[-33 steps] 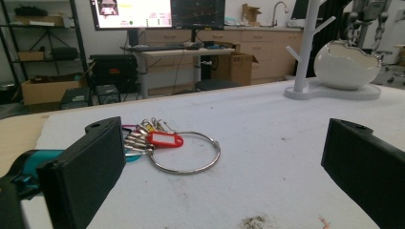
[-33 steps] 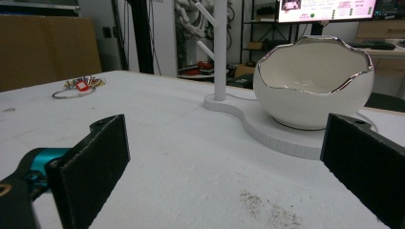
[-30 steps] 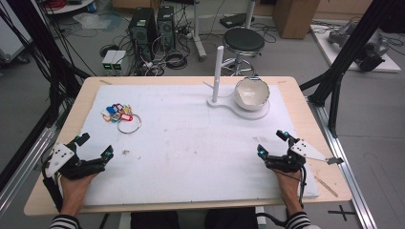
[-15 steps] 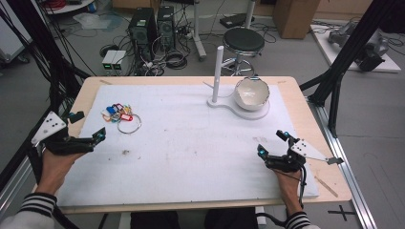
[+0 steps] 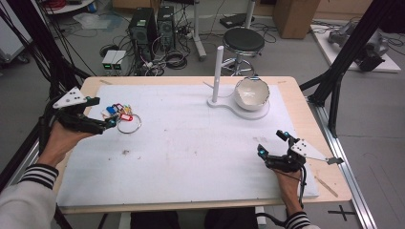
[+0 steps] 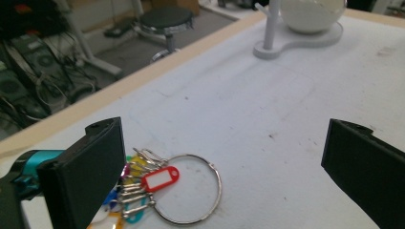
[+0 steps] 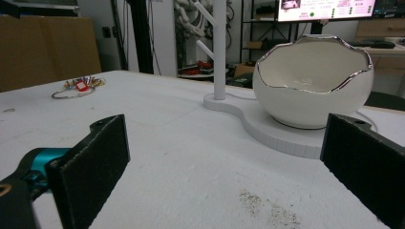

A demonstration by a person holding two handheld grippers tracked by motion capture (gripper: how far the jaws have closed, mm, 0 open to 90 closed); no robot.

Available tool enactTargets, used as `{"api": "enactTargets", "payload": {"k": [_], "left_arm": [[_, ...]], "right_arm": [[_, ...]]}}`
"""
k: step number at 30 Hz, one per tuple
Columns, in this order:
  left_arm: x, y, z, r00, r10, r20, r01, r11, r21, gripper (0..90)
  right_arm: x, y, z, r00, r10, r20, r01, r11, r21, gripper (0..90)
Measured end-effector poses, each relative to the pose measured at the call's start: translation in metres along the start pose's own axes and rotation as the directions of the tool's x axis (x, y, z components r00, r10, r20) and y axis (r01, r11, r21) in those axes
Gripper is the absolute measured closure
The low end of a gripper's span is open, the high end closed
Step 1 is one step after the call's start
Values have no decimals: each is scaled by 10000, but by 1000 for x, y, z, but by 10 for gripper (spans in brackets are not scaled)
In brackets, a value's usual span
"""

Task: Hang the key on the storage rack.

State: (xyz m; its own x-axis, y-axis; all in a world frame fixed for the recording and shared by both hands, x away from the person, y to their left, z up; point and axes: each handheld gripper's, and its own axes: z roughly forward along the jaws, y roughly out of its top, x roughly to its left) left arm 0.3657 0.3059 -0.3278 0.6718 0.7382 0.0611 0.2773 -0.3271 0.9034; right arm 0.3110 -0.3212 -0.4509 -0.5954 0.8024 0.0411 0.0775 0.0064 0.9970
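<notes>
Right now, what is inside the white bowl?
The bowl looks empty: the right gripper view shows bare white inner wall below its silver rim. Its very bottom is hidden by the near wall. It stands on the white stand's base, beside the post.

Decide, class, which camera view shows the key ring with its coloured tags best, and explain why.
The left gripper view: the key ring lies close, between the open jaws, its red tag distinct. The high view shows it small beside the left gripper. The right gripper view shows it far off, low and tiny.
</notes>
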Motion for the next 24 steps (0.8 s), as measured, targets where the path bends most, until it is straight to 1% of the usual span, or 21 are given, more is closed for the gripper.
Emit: {"api": "enactTargets", "payload": {"k": [1,2,4,6,7,9,11,13,14,15,16,17,18,19,21,23,24], "left_arm": [[1,1,4,10000,75,-15,-74,9998,204,17],[3,5,10,9999,116,111,-122,9984,553,17],[4,7,13,9998,151,104,-157,9980,612,17],[6,11,17,9997,233,83,-239,9965,805,17],[6,14,20,9996,277,46,-280,9947,993,17],[8,18,24,9993,343,130,-358,9901,1359,17],[9,22,29,9989,423,205,-451,9857,1622,17],[9,26,34,9983,529,262,-571,9785,1981,17],[9,29,40,9975,624,337,-686,9701,2328,17],[9,29,40,9975,624,337,-686,9701,2328,17],[8,31,43,9976,589,354,-658,9681,2419,17],[8,32,46,9974,610,380,-689,9627,2617,17],[7,33,51,9975,617,347,-692,9527,2959,17],[7,35,54,9973,633,379,-721,9448,3195,17],[5,38,62,9978,481,466,-617,9311,3595,17],[4,40,69,9975,451,544,-624,9231,3796,17],[3,41,73,9978,424,516,-591,9207,3857,17]], "right_arm": [[0,0,0,10000,37,-7,-37,10000,11,23],[0,0,0,10000,14,-6,-14,10000,6,23],[0,0,0,10000,-61,-19,61,10000,-4,23],[0,0,0,10000,-6,2,6,10000,0,23],[0,0,0,10000,43,-6,-43,10000,12,23],[0,0,0,10000,-69,-11,69,10000,-18,23],[0,0,0,10000,-77,-8,77,10000,-13,23],[0,0,0,10000,-52,-12,52,10000,-19,23],[0,0,0,10000,-50,-11,50,10000,-16,23],[0,0,0,10000,-10,23,10,10000,4,23],[0,0,0,10000,-52,-14,52,10000,-19,23],[0,0,0,10000,-52,-14,52,10000,-19,23],[0,0,0,10000,-53,2,53,10000,-9,23],[0,0,0,10000,-47,-17,47,10000,-20,23],[0,0,0,10000,15,6,-15,10000,4,23],[0,0,0,10000,31,3,-31,10000,1,23],[0,0,0,10000,56,2,-56,10000,11,23]]}}
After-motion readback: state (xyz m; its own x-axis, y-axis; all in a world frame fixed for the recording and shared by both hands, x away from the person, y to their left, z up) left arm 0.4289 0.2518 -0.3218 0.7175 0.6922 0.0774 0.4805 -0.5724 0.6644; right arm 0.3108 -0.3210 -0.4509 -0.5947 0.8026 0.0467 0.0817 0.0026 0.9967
